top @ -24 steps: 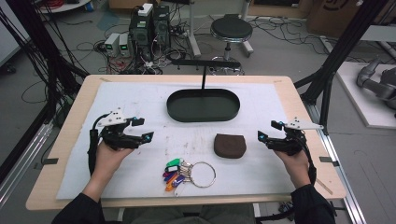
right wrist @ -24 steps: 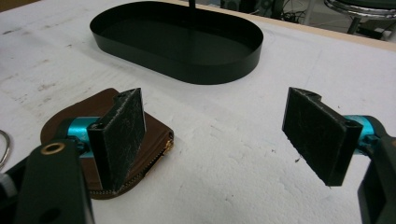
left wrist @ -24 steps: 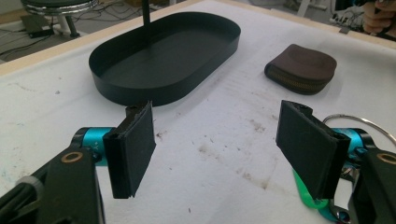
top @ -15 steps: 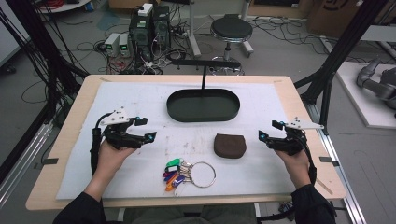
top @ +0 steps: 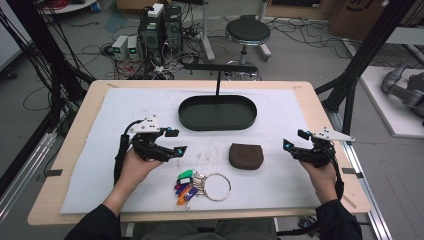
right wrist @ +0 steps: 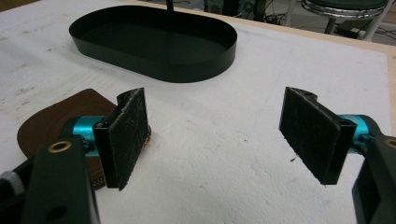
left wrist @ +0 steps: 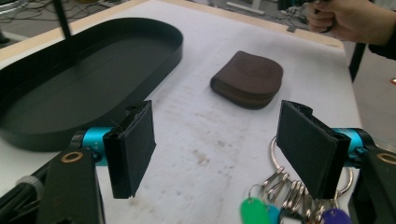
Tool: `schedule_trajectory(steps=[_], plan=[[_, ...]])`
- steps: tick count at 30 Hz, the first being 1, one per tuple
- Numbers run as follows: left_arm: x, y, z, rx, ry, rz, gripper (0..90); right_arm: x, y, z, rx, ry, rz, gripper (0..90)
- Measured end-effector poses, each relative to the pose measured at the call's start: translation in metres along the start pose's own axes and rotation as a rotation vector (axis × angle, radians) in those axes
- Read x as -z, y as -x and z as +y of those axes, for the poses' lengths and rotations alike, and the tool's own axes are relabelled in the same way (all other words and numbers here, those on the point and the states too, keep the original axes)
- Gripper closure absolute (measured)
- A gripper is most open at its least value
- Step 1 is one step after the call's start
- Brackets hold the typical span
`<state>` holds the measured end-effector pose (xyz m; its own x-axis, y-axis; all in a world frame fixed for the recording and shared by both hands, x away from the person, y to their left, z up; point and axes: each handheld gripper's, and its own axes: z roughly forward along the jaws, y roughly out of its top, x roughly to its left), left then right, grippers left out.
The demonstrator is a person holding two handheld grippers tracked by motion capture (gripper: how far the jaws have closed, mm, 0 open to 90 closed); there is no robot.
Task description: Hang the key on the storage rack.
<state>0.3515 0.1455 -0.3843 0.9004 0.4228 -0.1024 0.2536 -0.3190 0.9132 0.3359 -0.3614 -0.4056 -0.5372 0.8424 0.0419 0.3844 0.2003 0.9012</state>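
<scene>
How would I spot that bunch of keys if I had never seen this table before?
Start at the black oval tray in the middle of the white mat. Come straight toward the person's edge, past the brown pouch, to the key bunch lying between the two hands. It is the one thing with bright green, purple and orange tags and a large metal ring.

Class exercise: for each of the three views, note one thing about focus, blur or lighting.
High view: even, soft light, faint shadow beside the brown pouch. Left gripper view: the key ring at the bottom edge is blurred, the black tray sharper. Right gripper view: the near claw pads are soft, the white mat bright.
</scene>
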Motion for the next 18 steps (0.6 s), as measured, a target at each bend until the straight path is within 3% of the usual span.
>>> schedule_trajectory(steps=[11,18], plan=[[-0.043,0.017,0.005,-0.044,-0.103,-0.123,37.1,-0.002,-0.001,-0.001,0.005,-0.013,0.003,24.6],[-0.067,0.030,0.004,-0.076,-0.172,-0.172,45.0,-0.002,-0.001,0.000,0.010,-0.014,0.004,24.6]])
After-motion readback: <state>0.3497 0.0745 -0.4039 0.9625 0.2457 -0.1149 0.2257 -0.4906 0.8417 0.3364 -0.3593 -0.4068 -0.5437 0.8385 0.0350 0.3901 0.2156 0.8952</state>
